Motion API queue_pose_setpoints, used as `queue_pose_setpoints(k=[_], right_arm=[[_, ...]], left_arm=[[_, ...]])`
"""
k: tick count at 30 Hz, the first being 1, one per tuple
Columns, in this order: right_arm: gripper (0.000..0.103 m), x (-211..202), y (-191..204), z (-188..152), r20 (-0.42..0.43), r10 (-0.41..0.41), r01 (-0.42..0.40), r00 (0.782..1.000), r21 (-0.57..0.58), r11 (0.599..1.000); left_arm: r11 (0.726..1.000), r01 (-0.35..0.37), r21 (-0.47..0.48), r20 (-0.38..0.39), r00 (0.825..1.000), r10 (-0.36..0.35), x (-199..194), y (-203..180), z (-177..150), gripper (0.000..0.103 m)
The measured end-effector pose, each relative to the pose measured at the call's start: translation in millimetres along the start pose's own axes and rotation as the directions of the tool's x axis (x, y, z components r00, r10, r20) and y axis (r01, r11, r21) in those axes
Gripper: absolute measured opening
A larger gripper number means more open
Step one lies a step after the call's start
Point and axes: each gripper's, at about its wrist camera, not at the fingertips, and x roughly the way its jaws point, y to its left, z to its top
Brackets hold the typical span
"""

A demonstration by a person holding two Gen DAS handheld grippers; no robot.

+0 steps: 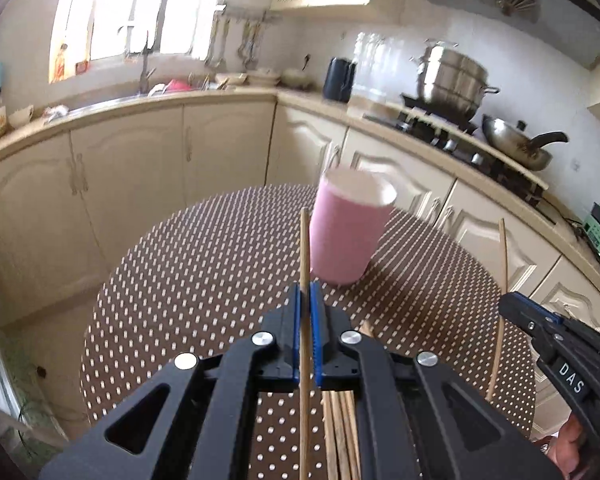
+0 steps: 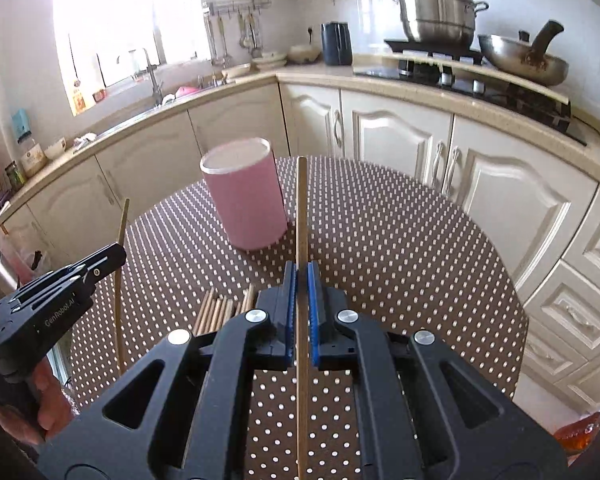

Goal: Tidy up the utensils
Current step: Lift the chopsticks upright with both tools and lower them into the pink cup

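Nearest in the left wrist view, the left claw is closed on a thin, straight wooden chopstick, pinched partway along its length between the blue-lined pads; the stick rises just beside the near side of the pink cylindrical holder. In the right wrist view the right claw likewise grips a second thin wooden chopstick, standing upright just to the right of that holder.

By my judgement these sticks are light, stiff and smooth, so they will pivot or slide in a loose pinch; a hold near mid-length, square across the pads, should keep each tip steerable toward the holder's open mouth. The holder looks light and could tip if a stick catches its rim.

A loose bundle of wooden chopsticks lies on the brown round desk with white dots, on the near side of the holder, largely hidden behind the claw bodies, so their number cannot be told. The lower ends of both held sticks run out of frame. The holder's inside is not visible, and its outline is blurred in the left wrist view.
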Motion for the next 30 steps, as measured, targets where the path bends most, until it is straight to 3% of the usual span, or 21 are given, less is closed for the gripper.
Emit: queue_pose_setpoints(k=[18, 30], right_arm=[[0.006, -26, 13, 53, 0.142, -0.036, 0.04, 0.989, -0.028, 0.999], [0.006, -33, 22, 117, 0.261, -0.021, 0.026, 0.965, -0.015, 1.0]], left_arm=[[0.999, -0.044, 0.005, 0.176, 0.984, 0.043, -31, -11, 55, 0.006], [0.997, -0.075, 0.01, 0.313, 0.947, 0.068, -46, -16, 122, 0.006]])
